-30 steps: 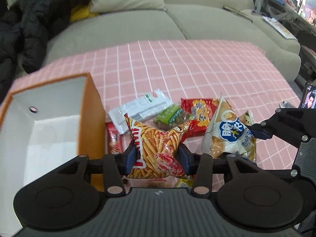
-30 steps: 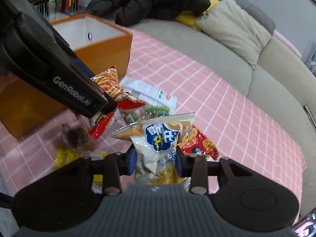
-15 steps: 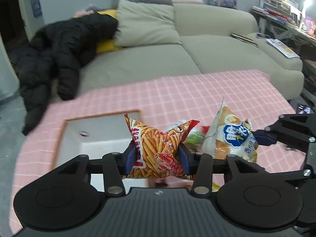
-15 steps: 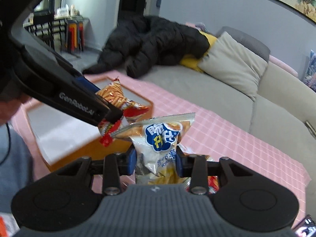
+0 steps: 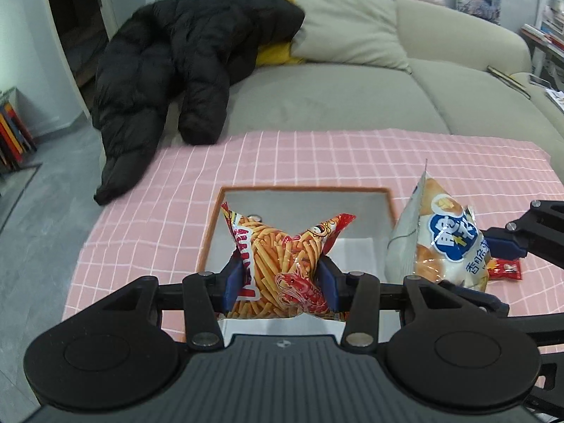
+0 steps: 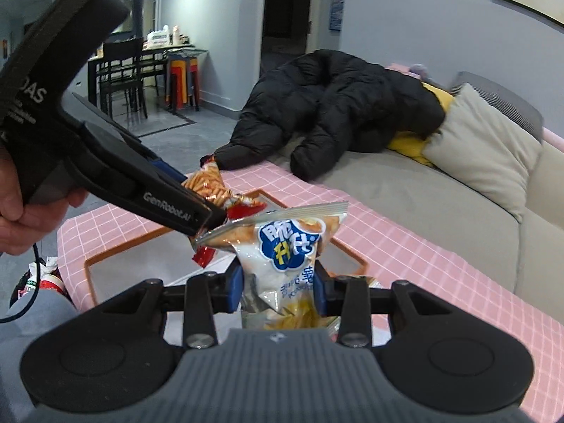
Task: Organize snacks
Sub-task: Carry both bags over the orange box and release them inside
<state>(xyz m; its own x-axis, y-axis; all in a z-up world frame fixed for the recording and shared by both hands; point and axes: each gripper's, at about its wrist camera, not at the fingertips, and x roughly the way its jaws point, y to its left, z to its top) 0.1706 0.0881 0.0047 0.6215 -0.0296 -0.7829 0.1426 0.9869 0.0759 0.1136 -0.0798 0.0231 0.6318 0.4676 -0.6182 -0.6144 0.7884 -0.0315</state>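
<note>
My left gripper (image 5: pixel 282 280) is shut on a red and orange shrimp-stick bag (image 5: pixel 278 264) and holds it above the open orange box (image 5: pixel 303 189) with a white inside. My right gripper (image 6: pixel 278 287) is shut on a white chip bag with a blue logo (image 6: pixel 282 257), held in the air at the box's right side. In the left wrist view that chip bag (image 5: pixel 437 243) hangs just right of the box. In the right wrist view the left gripper (image 6: pixel 211 216) with its shrimp-stick bag (image 6: pixel 208 185) is over the box (image 6: pixel 141 239).
The box stands on a pink checked tablecloth (image 5: pixel 317 155). A small red snack packet (image 5: pixel 504 269) lies on the cloth to the right. A beige sofa (image 5: pixel 335 98) with a black jacket (image 5: pixel 183 70) and cushions lies behind the table. Dining chairs (image 6: pixel 120 70) stand far back.
Both grippers lifted their bags off the snack pile and swung left. The shrimp-stick bag now hangs over the box opening, with the chip bag beside it.
</note>
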